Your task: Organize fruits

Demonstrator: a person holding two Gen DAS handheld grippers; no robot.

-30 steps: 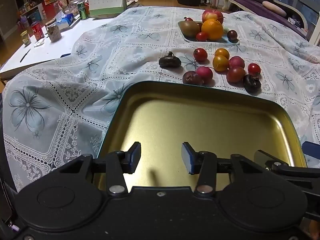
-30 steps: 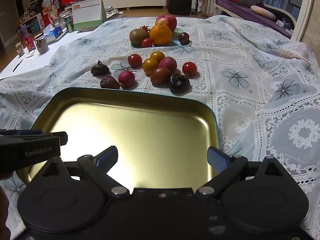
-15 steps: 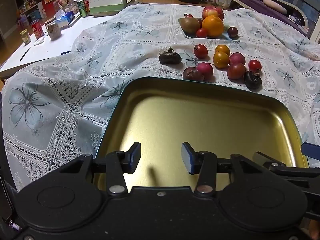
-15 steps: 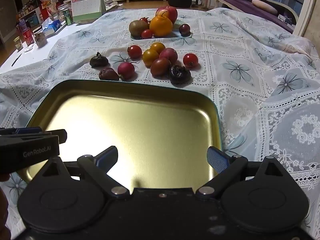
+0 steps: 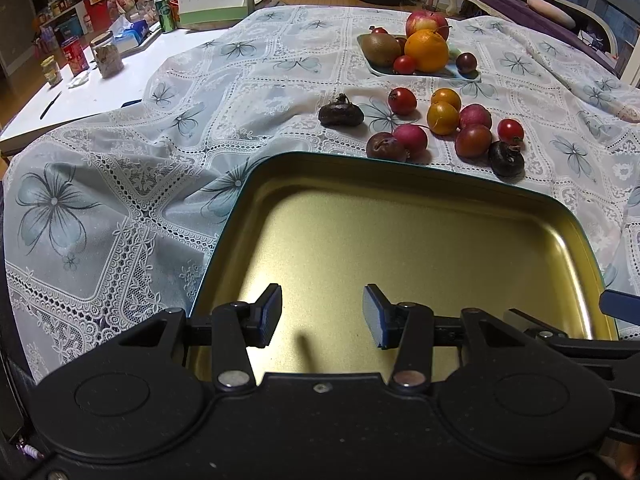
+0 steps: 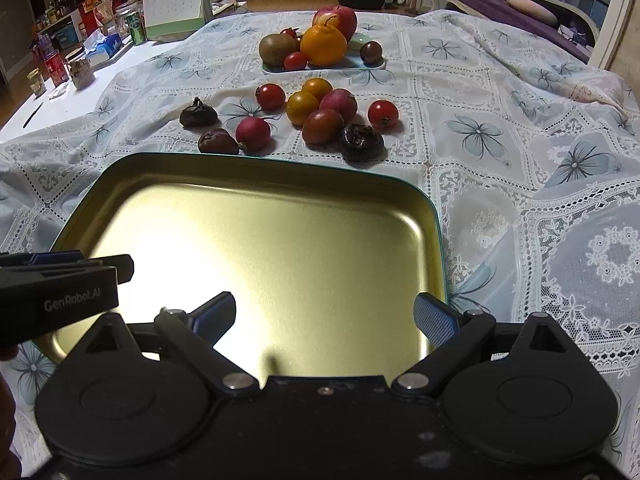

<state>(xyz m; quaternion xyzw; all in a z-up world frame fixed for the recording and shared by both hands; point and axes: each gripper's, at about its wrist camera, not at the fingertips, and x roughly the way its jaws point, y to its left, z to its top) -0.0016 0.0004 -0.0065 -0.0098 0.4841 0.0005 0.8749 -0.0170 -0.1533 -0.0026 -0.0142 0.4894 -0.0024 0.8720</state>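
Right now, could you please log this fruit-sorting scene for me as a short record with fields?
surface: lace tablecloth with flower print
near container: gold tray, nothing in it
far container: pale plate with apple, orange, kiwi and small fruits
loose fruit: ten small pieces on the cloth between tray and plate, red, yellow and dark
nearest to tray: dark purple fruit by the far rim
left gripper: open, over the tray, holding nothing
right gripper: open wider, over the tray, holding nothing
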